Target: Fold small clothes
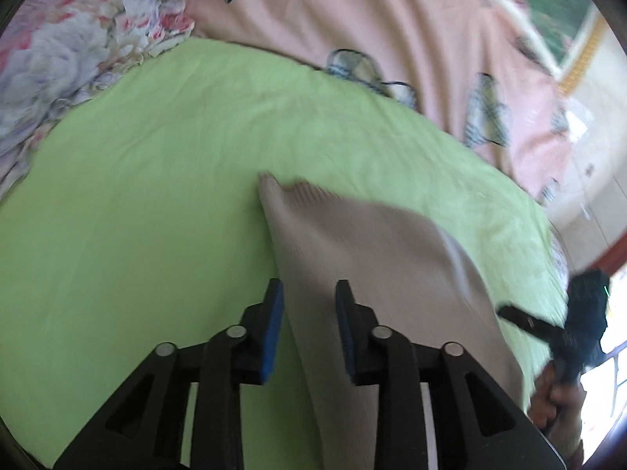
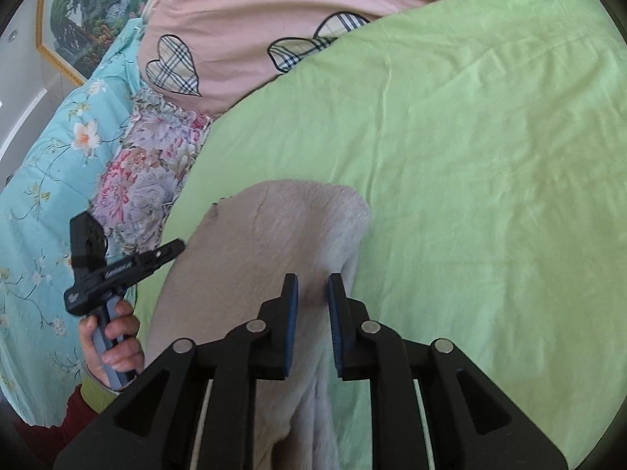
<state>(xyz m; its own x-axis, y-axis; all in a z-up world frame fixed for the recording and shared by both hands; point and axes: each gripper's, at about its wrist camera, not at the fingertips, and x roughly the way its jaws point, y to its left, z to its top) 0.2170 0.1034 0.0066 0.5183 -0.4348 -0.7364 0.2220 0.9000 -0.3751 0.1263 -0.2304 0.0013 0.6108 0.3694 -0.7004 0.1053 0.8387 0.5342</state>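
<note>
While a beige knit garment [image 1: 372,258] lies on the green sheet [image 1: 156,180], you hold both grippers low over it, the job only partly done as far as the views show. Your left gripper [image 1: 309,301] stands with a narrow gap between its blue pads [image 1: 274,333], the cloth passing beneath that gap; the pads do not visibly press on it, so it looks free of the fabric. Your right gripper [image 2: 313,293] is narrower yet, with a fold of the garment [image 2: 274,258] running up between its jaws, though you cannot tell from this angle whether the pads pinch the cloth or merely straddle it. The garment sits toward the near side of the sheet [image 2: 490,156], well apart from the pink quilt [image 2: 274,11] with its plaid hearts along the far edge and near the floral bedding [image 2: 149,180] at the left. It reads as doubled over once along its length, with a ribbed hem [image 1: 309,192] pointing away from you; a further fold and a smoothing probably remain. White lettering shows on the side of the left gripper [image 2: 121,270] in the right view, too small to read. No other brand or label is legible.
</note>
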